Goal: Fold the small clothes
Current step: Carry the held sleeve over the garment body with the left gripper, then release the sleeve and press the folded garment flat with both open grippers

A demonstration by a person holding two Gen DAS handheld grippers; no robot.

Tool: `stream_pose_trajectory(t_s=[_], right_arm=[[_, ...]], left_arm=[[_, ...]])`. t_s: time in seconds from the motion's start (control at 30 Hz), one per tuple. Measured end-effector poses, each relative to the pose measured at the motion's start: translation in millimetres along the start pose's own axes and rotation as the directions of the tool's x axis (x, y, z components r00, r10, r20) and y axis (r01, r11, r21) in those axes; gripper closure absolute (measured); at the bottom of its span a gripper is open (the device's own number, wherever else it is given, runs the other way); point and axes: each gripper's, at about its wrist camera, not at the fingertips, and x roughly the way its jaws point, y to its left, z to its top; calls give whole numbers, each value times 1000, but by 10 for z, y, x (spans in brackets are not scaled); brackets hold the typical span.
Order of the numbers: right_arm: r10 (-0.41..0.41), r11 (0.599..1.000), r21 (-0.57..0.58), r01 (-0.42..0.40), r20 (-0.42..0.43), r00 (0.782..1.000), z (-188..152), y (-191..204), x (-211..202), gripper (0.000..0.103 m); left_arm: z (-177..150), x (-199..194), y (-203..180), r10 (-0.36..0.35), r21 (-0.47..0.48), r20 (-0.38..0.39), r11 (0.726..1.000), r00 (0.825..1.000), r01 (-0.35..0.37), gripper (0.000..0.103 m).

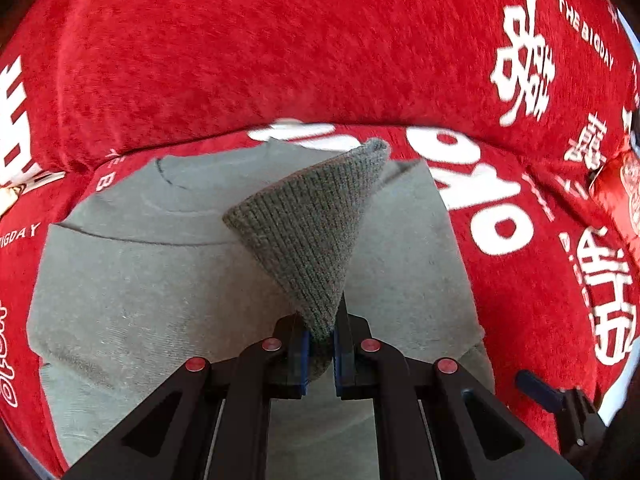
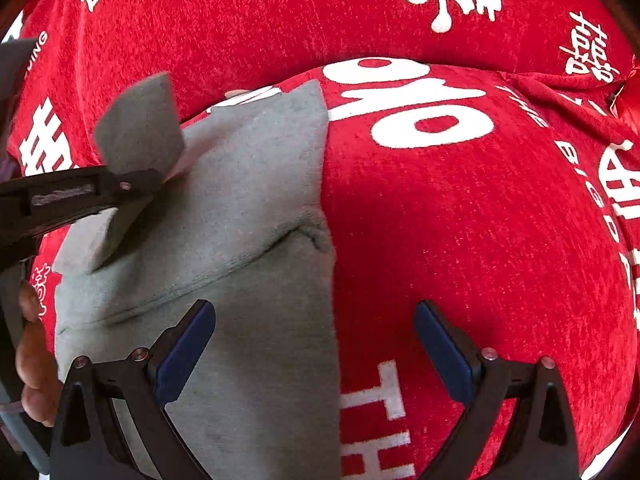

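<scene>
grey garment (image 1: pixel 160 280) laid flat on red printed cover (image 1: pixel 240 40), ribbed cuff (image 1: pixel 312 232) lifted.
cuff is pinched in the closed fingers of the left gripper (image 1: pixel 320 354); right gripper (image 2: pixel 316 354) is held above the garment's edge, fingers spread wide, nothing between them.

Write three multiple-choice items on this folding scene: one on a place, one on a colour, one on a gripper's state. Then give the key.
1. Where is the ribbed cuff?
A. pinched in the left gripper
B. flat on the cover
C. in the right gripper

2. What colour is the cover under the grey sweatshirt?
A. blue
B. red with white print
C. plain white

3. How is the right gripper?
A. shut on cloth
B. open, holding nothing
C. out of view

Key: A, the cuff rises from its closed fingers; B, red shows all round; B, its pads stand apart.
</scene>
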Motion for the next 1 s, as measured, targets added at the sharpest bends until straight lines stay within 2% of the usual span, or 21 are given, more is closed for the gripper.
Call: stream_pose_trajectory(t_s=[0.3, 0.33, 0.37, 0.4, 0.43, 0.47, 0.5, 0.53, 0.6, 0.67, 0.73, 0.77, 0.87, 1.0], right_arm=[[-10, 1000, 4, 10, 17, 1000, -38, -113, -36, 3], [-10, 1000, 4, 10, 16, 1000, -39, -116, -38, 3], [-13, 1000, 2, 13, 16, 1000, -38, -116, -42, 3], [-17, 1000, 2, 17, 16, 1000, -42, -116, -50, 3], [-18, 1000, 1, 18, 16, 1000, -46, -118, -49, 3], [-19, 1000, 2, 19, 15, 1000, -49, -122, -52, 3], [-22, 1000, 2, 22, 14, 1000, -57, -129, -61, 3], [-24, 1000, 1, 24, 14, 1000, -63, -142, -73, 3], [-25, 1000, 4, 25, 23, 999, -76, -168, -127, 3], [-9, 1000, 9, 9, 41, 999, -68, -191, -200, 3], [29, 999, 13, -30, 62, 998, -24, -198, -251, 3], [46, 999, 17, -47, 70, 996, 4, -195, -260, 3], [129, 990, 39, -133, 86, 988, 154, -125, -266, 3], [230, 970, 55, -235, 89, 969, 355, 94, -239, 3]], left_arm=[[-42, 298, -237, -12, 16, -60, 1000, 998, 13, 93], [-37, 299, -250, -4, 21, -55, 1000, 998, 5, 88], [-29, 293, -256, -21, 23, -55, 999, 998, 22, 66], [-18, 292, -259, -72, 18, -65, 997, 995, 74, 26], [-13, 284, -260, -93, 8, -71, 996, 993, 94, 10], [-22, 232, -257, -67, 0, -48, 998, 997, 67, 5], [-31, 170, -254, -48, 8, -24, 999, 999, 49, 6], [-41, 125, -258, -64, 26, -24, 998, 998, 64, 6], [-84, -41, -163, -145, 44, -36, 988, 989, 147, 6], [-145, -262, 39, -199, 29, 5, 980, 980, 198, 6], [-215, -435, 304, -204, 11, 54, 979, 977, 204, 6], [-236, -467, 410, -183, -1, 67, 983, 981, 184, 6], [-278, -472, 926, -50, -86, 98, 995, 994, 58, 6], [-282, -331, 1570, 79, -226, 77, 972, 994, -60, 6]])
